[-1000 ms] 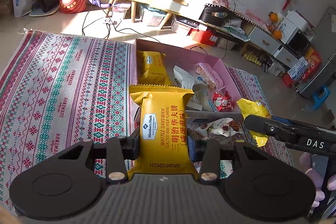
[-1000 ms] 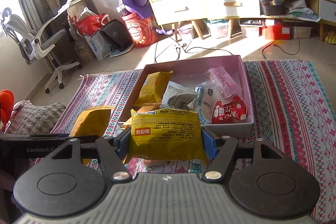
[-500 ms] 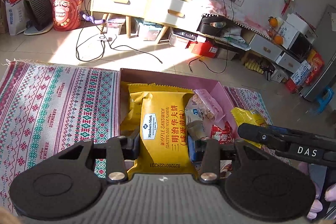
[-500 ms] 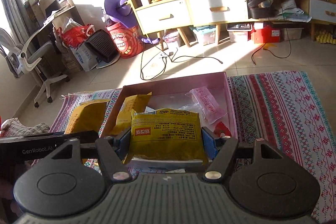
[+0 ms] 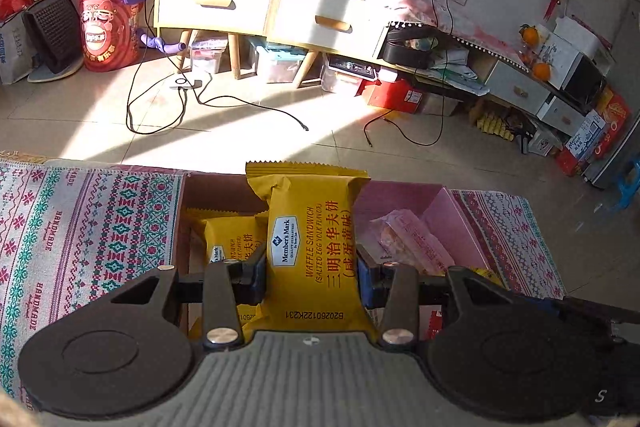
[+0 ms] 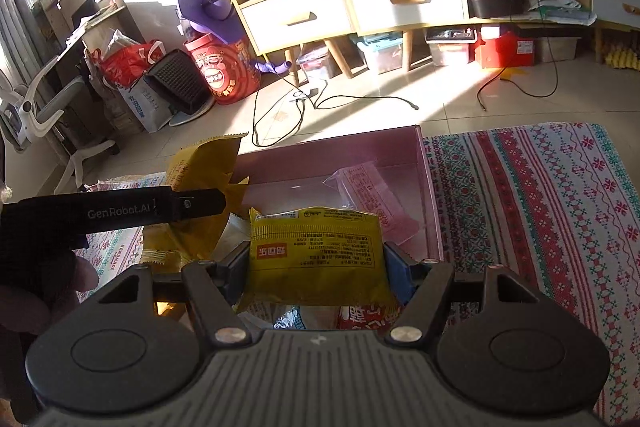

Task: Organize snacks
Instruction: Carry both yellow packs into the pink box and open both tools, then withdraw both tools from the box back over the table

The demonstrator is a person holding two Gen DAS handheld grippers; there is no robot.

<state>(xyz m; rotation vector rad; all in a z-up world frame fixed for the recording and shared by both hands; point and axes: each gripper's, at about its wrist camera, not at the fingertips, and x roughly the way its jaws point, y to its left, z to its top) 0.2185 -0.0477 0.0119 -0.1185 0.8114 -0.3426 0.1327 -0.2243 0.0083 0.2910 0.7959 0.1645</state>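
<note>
My left gripper (image 5: 310, 267) is shut on a yellow waffle sandwich packet (image 5: 310, 239) and holds it upright over the pink box (image 5: 452, 223). A second yellow waffle packet (image 5: 228, 239) and a pink snack bag (image 5: 408, 243) lie in the box. My right gripper (image 6: 316, 267) is shut on a yellow snack packet (image 6: 316, 255), back side up, over the near part of the pink box (image 6: 332, 155). The left gripper (image 6: 120, 211) with its yellow packet (image 6: 204, 171) shows at the left of the right wrist view.
The box sits on a patterned rug (image 5: 80, 227) that also shows in the right wrist view (image 6: 540, 207). Beyond it are a tiled floor with cables (image 5: 224, 107), a wooden drawer cabinet (image 5: 260, 7) and a red bucket (image 5: 108, 35).
Both grippers have moved forward with their packets, from the near side of the box to over it. The box now fills the near field of both views.
</note>
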